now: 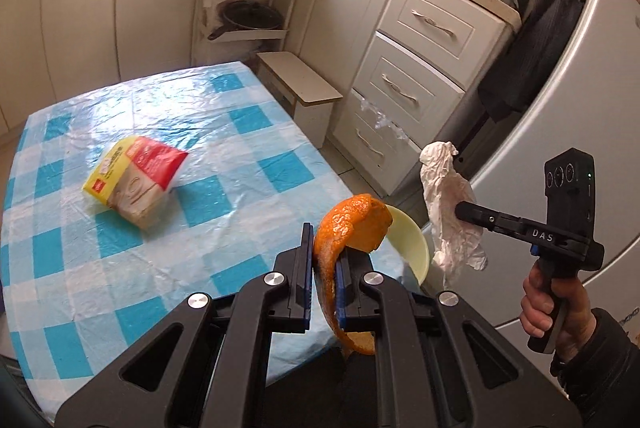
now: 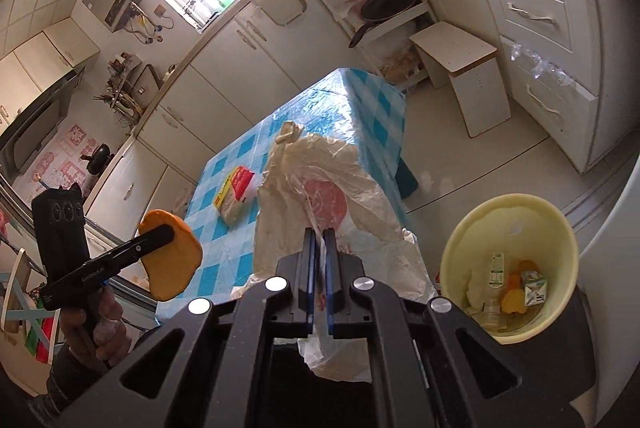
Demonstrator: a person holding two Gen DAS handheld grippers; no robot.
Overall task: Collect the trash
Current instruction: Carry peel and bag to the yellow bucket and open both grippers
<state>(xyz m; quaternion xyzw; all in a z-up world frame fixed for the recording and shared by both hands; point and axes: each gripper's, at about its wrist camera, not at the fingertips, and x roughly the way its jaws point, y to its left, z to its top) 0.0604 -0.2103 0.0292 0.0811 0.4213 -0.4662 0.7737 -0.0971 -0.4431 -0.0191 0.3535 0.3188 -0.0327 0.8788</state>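
An orange peel point(image 1: 352, 228) is clamped in the left gripper point(image 1: 324, 268), held in the air past the table point(image 1: 120, 268) edge. At 3 o'clock, the right gripper point(image 2: 319, 280) pinches a crumpled plastic bag point(image 2: 340, 188). Open floor lies beyond. A pale yellow bin point(image 2: 512, 204) at 4 o'clock holds cartons, peels and tissue. A red and yellow packet point(image 1: 136, 180) lies on the checked tablecloth at 10 o'clock.

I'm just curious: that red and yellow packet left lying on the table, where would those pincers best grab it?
The red and yellow packet lies flat on the checked table, so come from above and pinch its raised red end, which looks like loose, thin wrapper.
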